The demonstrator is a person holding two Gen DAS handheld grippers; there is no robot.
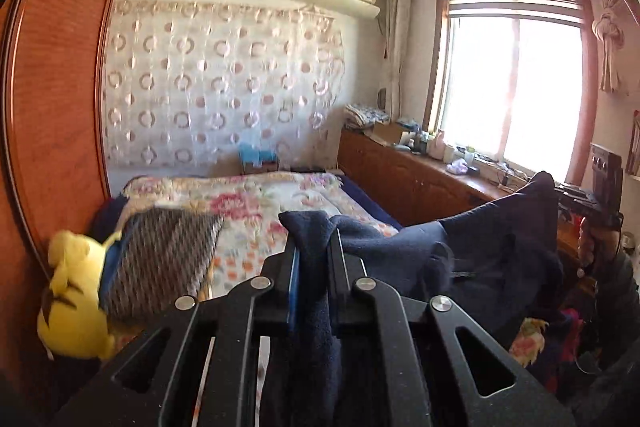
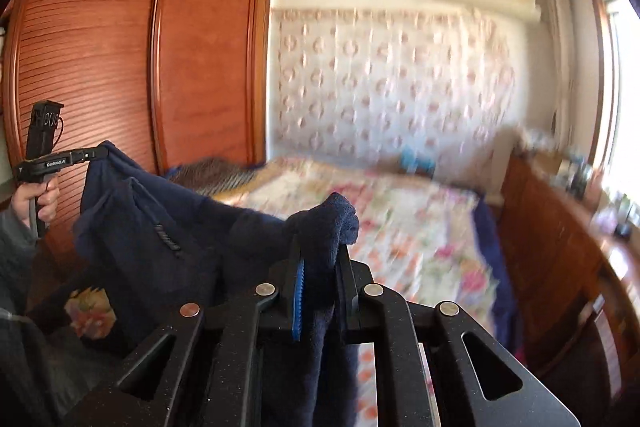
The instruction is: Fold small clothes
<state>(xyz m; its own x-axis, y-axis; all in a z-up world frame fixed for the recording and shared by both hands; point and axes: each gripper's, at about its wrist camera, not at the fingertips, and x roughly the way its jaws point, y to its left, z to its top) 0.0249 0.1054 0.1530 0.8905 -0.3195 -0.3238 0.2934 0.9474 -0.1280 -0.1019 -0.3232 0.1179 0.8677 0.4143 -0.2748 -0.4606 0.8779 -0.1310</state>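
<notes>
The left gripper (image 1: pixel 312 247) is clenched on a fold of the navy garment (image 1: pixel 500 227), the cloth bunched up between its two black jaws and spilling over their tips, with more of it hanging down between the gripper's arms. From there the garment stretches away toward three o'clock in the left wrist view, held up in the air above the bed (image 1: pixel 256 203). The right gripper (image 2: pixel 320 251) is likewise clamped on another bunch of the same garment (image 2: pixel 160 227), a blue pad showing on its left jaw beside the cloth. In the right wrist view the cloth runs off toward nine o'clock, sagging between the two grips, to where the left gripper (image 2: pixel 96 153) pinches its far corner; a hand (image 2: pixel 38 199) with a grey sleeve grasps that gripper's handle. A small label shows on the garment's face. The bed, under a floral cover, lies beyond the cloth at twelve o'clock in both views. In the left wrist view a yellow plush toy (image 1: pixel 76 299) sits at eight o'clock beside a striped pillow (image 1: pixel 164 255), a wooden wardrobe (image 1: pixel 60 87) fills nine o'clock, and a bright window (image 1: pixel 516 87) stands at two o'clock above a low cabinet (image 1: pixel 408 179) cluttered with small things. The right wrist view is blurred across the bed and back wall.
</notes>
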